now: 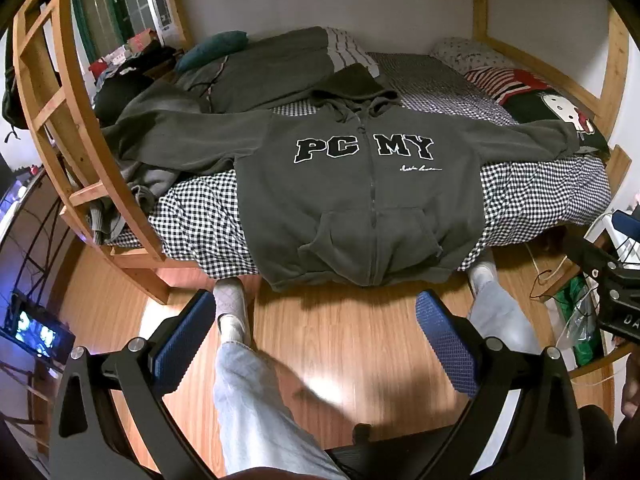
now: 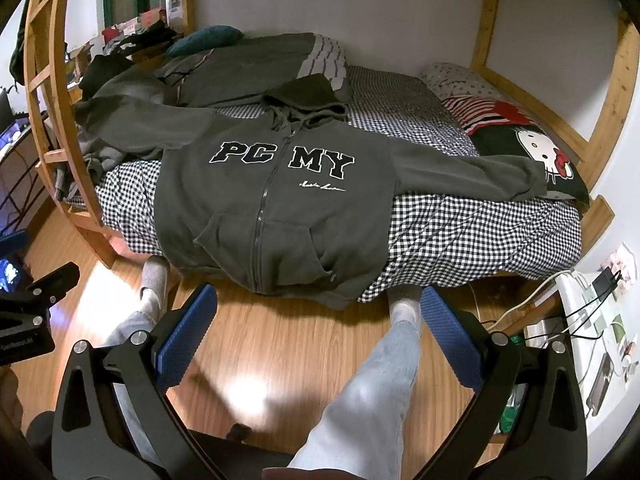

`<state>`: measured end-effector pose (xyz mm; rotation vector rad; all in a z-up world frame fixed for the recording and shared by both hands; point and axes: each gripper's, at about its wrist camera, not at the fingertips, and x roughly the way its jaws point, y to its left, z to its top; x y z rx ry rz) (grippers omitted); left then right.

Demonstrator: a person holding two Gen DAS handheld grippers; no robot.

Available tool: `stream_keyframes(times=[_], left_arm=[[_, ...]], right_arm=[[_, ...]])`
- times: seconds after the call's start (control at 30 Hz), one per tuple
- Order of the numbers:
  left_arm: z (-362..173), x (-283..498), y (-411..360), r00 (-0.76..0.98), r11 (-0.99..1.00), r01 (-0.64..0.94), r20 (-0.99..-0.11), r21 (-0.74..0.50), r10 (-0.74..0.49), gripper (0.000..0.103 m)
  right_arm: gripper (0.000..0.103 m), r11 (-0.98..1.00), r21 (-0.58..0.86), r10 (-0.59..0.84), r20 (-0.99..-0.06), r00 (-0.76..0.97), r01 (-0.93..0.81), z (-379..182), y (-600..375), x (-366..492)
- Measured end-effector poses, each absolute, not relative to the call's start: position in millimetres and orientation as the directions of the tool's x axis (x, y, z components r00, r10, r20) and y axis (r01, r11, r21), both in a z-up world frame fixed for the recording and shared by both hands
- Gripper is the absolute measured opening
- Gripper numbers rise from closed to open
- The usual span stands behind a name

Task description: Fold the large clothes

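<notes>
The hoodie (image 1: 360,200) lies flat on the bed (image 1: 540,196) (hem overhanging), well beyond both spread, empty tools (image 1: 316,320) (image 2: 320,316).

Open wooden floor (image 1: 352,340) lies between you and the bed (image 1: 540,196), crossed only by your own legs (image 1: 248,392). The hoodie (image 1: 352,200) lies spread flat, its hem overhanging the bed's edge, open from above. A wooden ladder (image 1: 52,92) hems the left; a cluttered white shelf (image 2: 592,340) crowds the right.
</notes>
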<state>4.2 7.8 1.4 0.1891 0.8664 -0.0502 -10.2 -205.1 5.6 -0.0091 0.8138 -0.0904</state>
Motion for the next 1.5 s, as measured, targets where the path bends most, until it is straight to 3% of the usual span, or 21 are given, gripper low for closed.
stream_keyframes(times=[1.1,1.5], left_arm=[[-0.9,4.7,8.1,0.643,0.979,0.117,-0.764,0.169,0.055,0.098],[-32.2,64.6,11.3,0.585,0.984,0.116,-0.809,0.138,0.045,0.098]], right_arm=[[0.1,0.997,-0.052,-0.081,-0.727,0.682,0.064,3.8,-200.4,-10.7],[0.1,0.998,-0.033,-0.058,-0.78,0.624,0.052,-30.8,-206.3,32.3]])
